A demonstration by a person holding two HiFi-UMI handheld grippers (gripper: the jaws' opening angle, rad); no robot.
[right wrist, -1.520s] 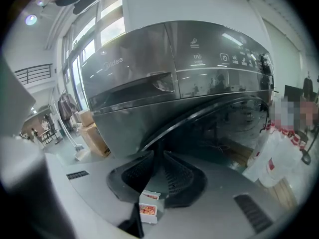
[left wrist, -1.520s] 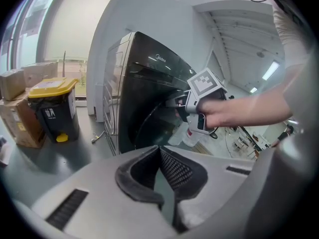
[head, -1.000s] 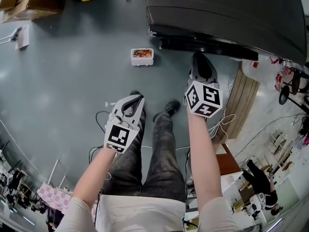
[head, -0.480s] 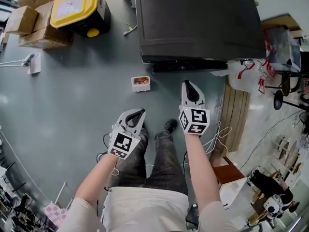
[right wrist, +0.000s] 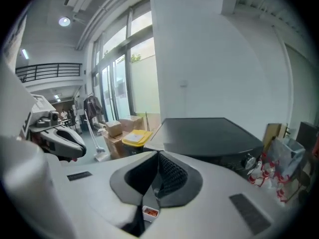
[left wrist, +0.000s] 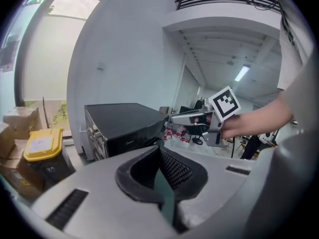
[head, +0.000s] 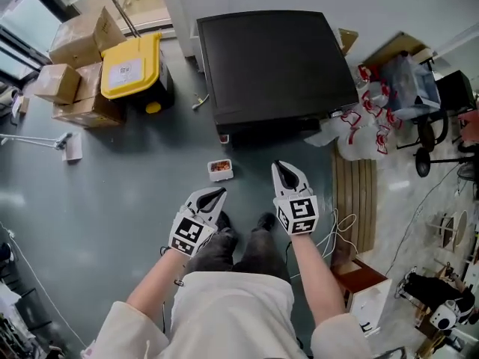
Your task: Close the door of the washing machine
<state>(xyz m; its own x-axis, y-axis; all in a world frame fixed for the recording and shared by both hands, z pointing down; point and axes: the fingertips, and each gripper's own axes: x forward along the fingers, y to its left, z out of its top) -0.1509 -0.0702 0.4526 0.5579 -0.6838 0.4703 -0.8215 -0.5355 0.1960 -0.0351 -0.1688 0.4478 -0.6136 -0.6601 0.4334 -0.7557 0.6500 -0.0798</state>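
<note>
Black washing machine (head: 273, 66) is sitting top centre of the head view, front edge facing down-frame. The door isn't readable from this steep angle; the front is looking flush, so I can't tell open from shut.

Left gripper (head: 215, 194) is hanging lower centre-left and right gripper (head: 285, 168) lower centre. Both are well apart from the machine and touching nothing. Left jaws are sitting pressed together with nothing between them. Right jaws have just been closing and are meeting now, also with nothing between them.

Small white tray (head: 220, 169) is lying on the grey floor (head: 112, 170) between the grippers and the machine. Yellow-lidded bin (head: 131, 66) is standing upper left.

My read: no push is happening right now, so this is either pre-approach or already finished. If the door is ajar, the next move is calling for a drop to front-panel height, a closed gripper laid flat on the door face, and a steady push until it latches.
</note>
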